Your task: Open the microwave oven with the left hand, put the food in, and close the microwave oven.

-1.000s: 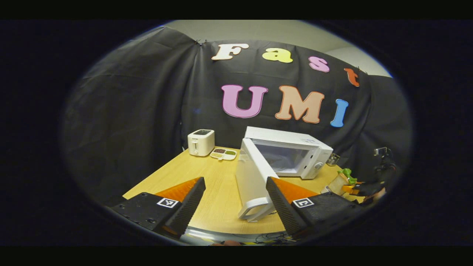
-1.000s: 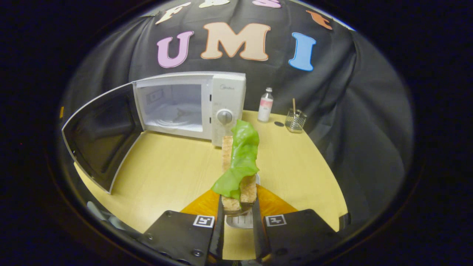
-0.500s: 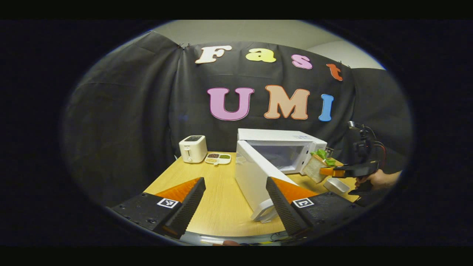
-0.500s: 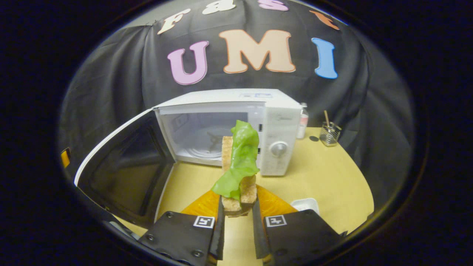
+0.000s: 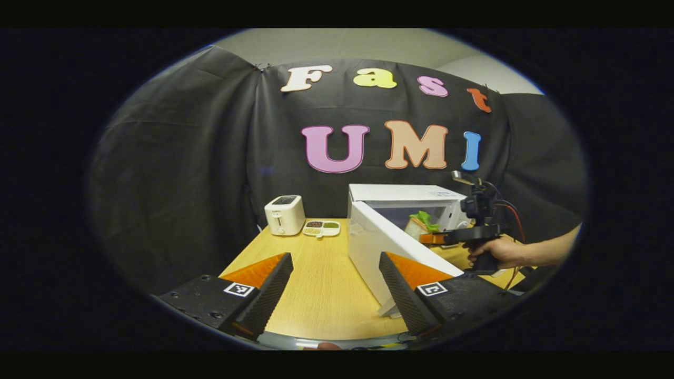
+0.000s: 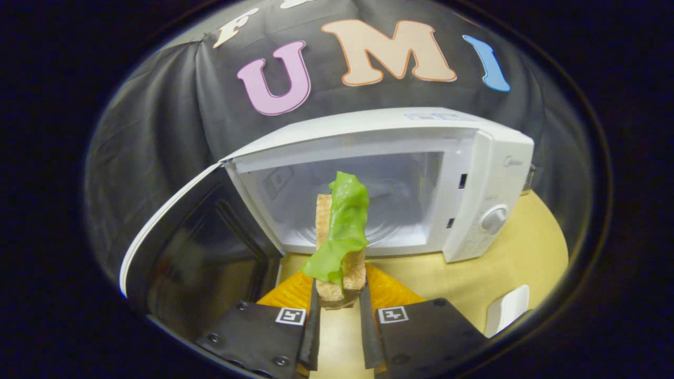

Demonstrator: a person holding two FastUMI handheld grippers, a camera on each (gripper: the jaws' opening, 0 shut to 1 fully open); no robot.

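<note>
The white microwave [image 6: 489, 173] stands with its door [image 6: 195, 247] swung wide to the left, the cavity [image 6: 363, 205] open and bare. My right gripper [image 6: 337, 308] is shut on the food [image 6: 341, 237], a slice of bread with a green lettuce leaf, held upright just in front of the cavity mouth. In the left gripper view, my left gripper [image 5: 337, 287] stands open over the near table edge, with nothing between its fingers. Farther off there, the microwave [image 5: 405, 202], its door [image 5: 392, 255], the food [image 5: 421, 225] and a hand [image 5: 500, 251] holding the right gripper [image 5: 429, 238] all show.
A white toaster [image 5: 285, 215] and a small divided dish [image 5: 321, 227] sit at the back left of the wooden table [image 5: 310, 284]. A white tray [image 6: 505, 310] lies on the table to the right of my right gripper.
My right gripper has carried the food forward, up to the microwave's opening; the microwave looms larger. The left gripper has stayed back and open.
</note>
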